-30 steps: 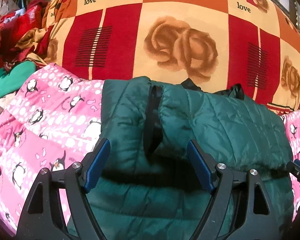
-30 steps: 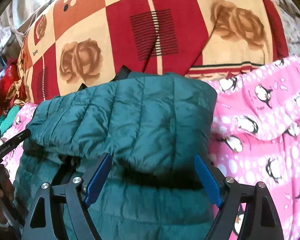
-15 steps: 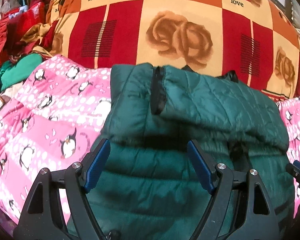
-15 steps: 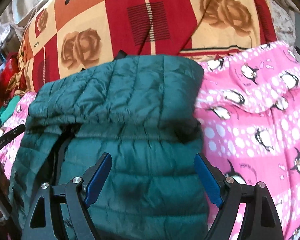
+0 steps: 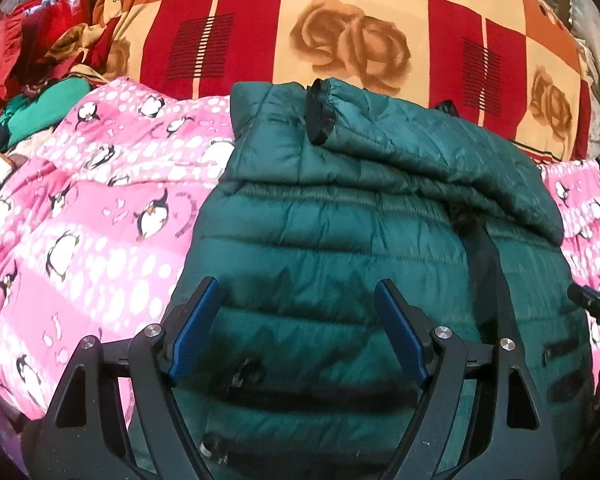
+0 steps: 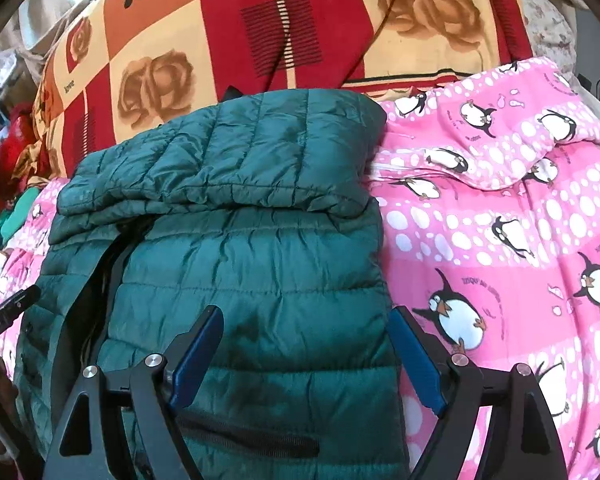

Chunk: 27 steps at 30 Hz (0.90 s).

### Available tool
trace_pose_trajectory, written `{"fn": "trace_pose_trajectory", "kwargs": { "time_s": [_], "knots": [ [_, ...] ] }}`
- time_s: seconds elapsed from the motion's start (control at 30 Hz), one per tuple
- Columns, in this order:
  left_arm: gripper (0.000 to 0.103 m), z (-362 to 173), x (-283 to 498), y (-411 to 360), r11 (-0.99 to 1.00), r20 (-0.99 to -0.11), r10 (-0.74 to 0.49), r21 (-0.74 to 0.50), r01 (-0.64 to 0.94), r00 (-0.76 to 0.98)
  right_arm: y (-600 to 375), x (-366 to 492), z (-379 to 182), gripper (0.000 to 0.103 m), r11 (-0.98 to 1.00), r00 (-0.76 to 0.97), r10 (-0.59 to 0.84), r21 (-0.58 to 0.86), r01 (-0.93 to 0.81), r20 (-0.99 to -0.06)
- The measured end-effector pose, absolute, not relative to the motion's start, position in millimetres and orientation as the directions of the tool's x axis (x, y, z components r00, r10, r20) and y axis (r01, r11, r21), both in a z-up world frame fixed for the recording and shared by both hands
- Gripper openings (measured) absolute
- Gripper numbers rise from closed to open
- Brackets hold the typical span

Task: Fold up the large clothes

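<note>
A dark green quilted jacket [image 5: 340, 248] lies on the pink penguin blanket [image 5: 80, 216], front up, with its dark zipper line running down. Its far part with a black-cuffed sleeve [image 5: 320, 112] is folded over onto the body. My left gripper [image 5: 296, 320] is open and empty above the jacket's near left half. My right gripper [image 6: 304, 348] is open and empty above the jacket's [image 6: 240, 248] near right edge, next to the blanket [image 6: 520, 240]. A pocket zipper [image 6: 256, 436] shows below it.
A red, orange and cream checked blanket with roses [image 5: 352, 32] covers the bed behind the jacket. A heap of red and green clothes [image 5: 32, 64] lies at the far left. The other gripper's black tip [image 5: 592, 304] shows at the right edge.
Both grippers have pulled back toward me and away from the folded far part of the jacket. More of the jacket's body now shows. Both stay open.
</note>
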<state>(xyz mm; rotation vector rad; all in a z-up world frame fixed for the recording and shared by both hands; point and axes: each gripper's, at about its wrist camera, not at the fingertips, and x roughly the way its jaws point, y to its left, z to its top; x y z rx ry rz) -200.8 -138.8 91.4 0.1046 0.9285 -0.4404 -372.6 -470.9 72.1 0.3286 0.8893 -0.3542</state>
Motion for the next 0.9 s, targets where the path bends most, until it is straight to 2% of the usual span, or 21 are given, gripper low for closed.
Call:
{"fn": "trace_pose_trajectory", "kwargs": {
  "time_s": [0.53,0.9],
  "knots": [
    [0.080,82,-233,-77,0.906,-0.842,-0.315,-0.129,0.404,0.437,-458,-429,70,0.082,0.900,0.548,-0.125,0.138,0.413,-0.827],
    [0.080,75,-245,-45,0.912,-0.863,-0.338,-0.202,0.357,0.376,-454,-468,61,0.082,0.895,0.512,-0.094,0.153,0.419,-0.854]
  ]
}}
